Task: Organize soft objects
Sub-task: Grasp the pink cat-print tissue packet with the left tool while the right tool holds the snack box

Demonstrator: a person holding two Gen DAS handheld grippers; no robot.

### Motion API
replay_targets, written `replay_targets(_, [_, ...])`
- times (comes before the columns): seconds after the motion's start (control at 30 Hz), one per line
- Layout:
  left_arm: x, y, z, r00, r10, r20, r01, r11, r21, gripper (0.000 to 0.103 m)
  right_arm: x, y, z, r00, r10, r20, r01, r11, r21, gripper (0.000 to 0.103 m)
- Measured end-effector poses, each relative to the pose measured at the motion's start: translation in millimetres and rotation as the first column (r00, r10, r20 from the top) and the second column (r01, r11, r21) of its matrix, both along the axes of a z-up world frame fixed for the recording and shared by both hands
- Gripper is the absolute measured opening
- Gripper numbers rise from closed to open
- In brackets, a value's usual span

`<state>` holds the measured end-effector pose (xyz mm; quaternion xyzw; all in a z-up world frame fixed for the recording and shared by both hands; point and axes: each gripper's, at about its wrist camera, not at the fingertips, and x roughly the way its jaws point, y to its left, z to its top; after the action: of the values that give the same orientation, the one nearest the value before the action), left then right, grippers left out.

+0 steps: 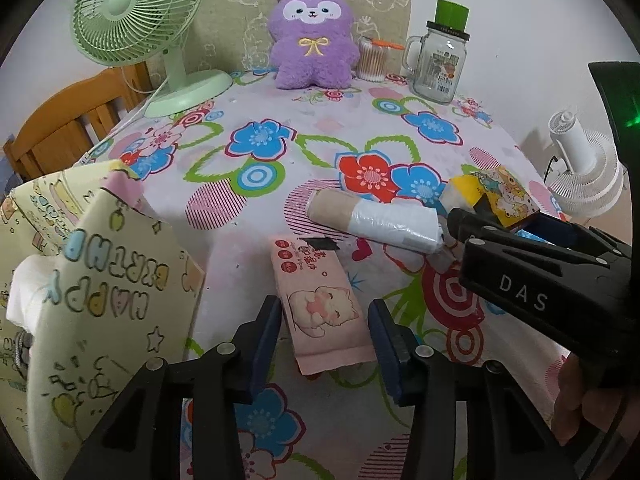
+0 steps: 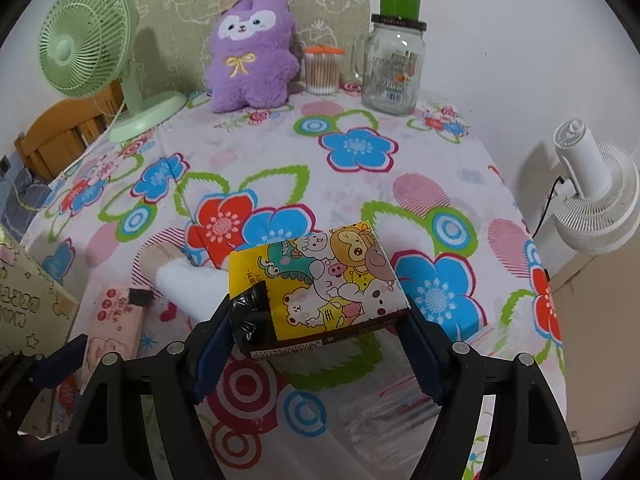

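A pink wipes pack (image 1: 320, 300) lies on the flowered tablecloth (image 1: 280, 160), between the fingers of my open left gripper (image 1: 326, 320), not gripped. It also shows in the right wrist view (image 2: 118, 320). My right gripper (image 2: 316, 320) is shut on a yellow cartoon tissue pack (image 2: 320, 280) and holds it just above the cloth; the pack also shows in the left wrist view (image 1: 496, 196). A roll of white bags (image 1: 376, 220) lies between the two packs. A purple plush (image 1: 312, 40) sits at the back. A "Happy Birthday" bag (image 1: 100, 280) stands at the left.
A green fan (image 1: 140, 32) stands back left by a wooden chair (image 1: 60, 128). A cotton swab jar (image 1: 372, 60) and a glass mug jar (image 1: 440, 64) stand back right. A white fan (image 1: 580, 168) is off the table's right edge.
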<state>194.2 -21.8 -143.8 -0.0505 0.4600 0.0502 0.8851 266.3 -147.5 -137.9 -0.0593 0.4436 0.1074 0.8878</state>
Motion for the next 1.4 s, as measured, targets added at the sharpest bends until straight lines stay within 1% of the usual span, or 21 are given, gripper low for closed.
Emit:
replay_targets(0.37, [-18.1, 2.6, 24.0, 0.999, 0.000, 0.049, 0.000, 1.000, 0.000, 0.045, -16.5, 2.9, 24.6, 0.999, 0.003, 0.040, -0.004, 1.000, 0.012, 0.079])
replay_targets(0.4, [-19.9, 2.6, 26.3, 0.999, 0.000, 0.054, 0.000, 1.000, 0.000, 0.044, -18.7, 3.5, 27.3, 0.999, 0.005, 0.046, -0.006, 1.000, 0.012, 0.079])
replay_targets(0.43, [-21.8, 2.7, 29.1, 0.998, -0.001, 0.060, 0.000, 1.000, 0.002, 0.039, -20.7, 4.4, 30.4, 0.999, 0.007, 0.051, -0.008, 1.000, 0.012, 0.079])
replay_targets(0.63, [-32.4, 6.2, 43.6, 0.996, 0.004, 0.088, -0.004, 1.000, 0.006, 0.039, -31.6, 11.9, 45.9, 0.997, 0.023, 0.078, -0.024, 1.000, 0.009, 0.079])
replay_targets(0.73, [-35.5, 7.8, 43.9, 0.996, 0.007, 0.087, -0.007, 1.000, 0.006, 0.039, -37.3, 14.6, 51.2, 0.996, 0.025, 0.086, -0.026, 1.000, 0.010, 0.079])
replay_targets(0.87, [-35.1, 7.7, 37.4, 0.998, 0.003, 0.065, -0.003, 1.000, -0.001, 0.039, -43.1, 14.6, 54.8, 0.996, 0.024, 0.091, -0.025, 1.000, 0.010, 0.079])
replay_targets(0.9, [-34.1, 7.4, 35.2, 0.998, 0.001, 0.057, 0.000, 1.000, -0.003, 0.042, -44.1, 14.5, 55.3, 0.996, 0.023, 0.092, -0.024, 1.000, 0.009, 0.079])
replay_targets(0.97, [-31.1, 7.9, 30.3, 0.999, 0.001, 0.041, 0.000, 1.000, -0.020, 0.057, -44.9, 13.8, 55.7, 0.995, 0.022, 0.093, -0.023, 1.000, 0.006, 0.079])
replay_targets(1.0, [-29.9, 7.5, 28.2, 0.999, 0.000, 0.035, 0.001, 1.000, -0.029, 0.067, -44.9, 13.3, 55.4, 0.995, 0.022, 0.092, -0.022, 1.000, 0.003, 0.079])
replay_targets(1.03, [-29.8, 6.9, 27.2, 0.999, -0.006, 0.033, 0.008, 0.999, -0.036, 0.071, -44.3, 13.2, 55.2, 0.996, 0.021, 0.091, -0.021, 1.000, 0.002, 0.079])
replay_targets(1.07, [-28.3, 5.5, 25.8, 0.999, -0.010, 0.030, 0.011, 0.999, -0.036, 0.072, -43.5, 12.7, 54.6, 0.996, 0.020, 0.090, -0.020, 1.000, 0.001, 0.079])
replay_targets(1.13, [-24.6, 1.8, 22.7, 1.000, -0.016, 0.027, 0.017, 0.999, -0.030, 0.079, -41.8, 11.5, 53.0, 0.996, 0.018, 0.088, -0.018, 1.000, -0.001, 0.079])
replay_targets(1.2, [-19.4, -0.5, 17.7, 1.000, -0.020, 0.016, 0.020, 0.999, -0.026, 0.081, -39.7, 10.2, 50.2, 0.996, 0.016, 0.084, -0.016, 1.000, -0.002, 0.079])
replay_targets(1.4, [-7.5, 1.9, 3.8, 1.000, -0.014, -0.021, 0.013, 0.999, -0.040, 0.082, -30.8, 7.3, 39.8, 0.998, 0.014, 0.068, -0.013, 1.000, -0.005, 0.079])
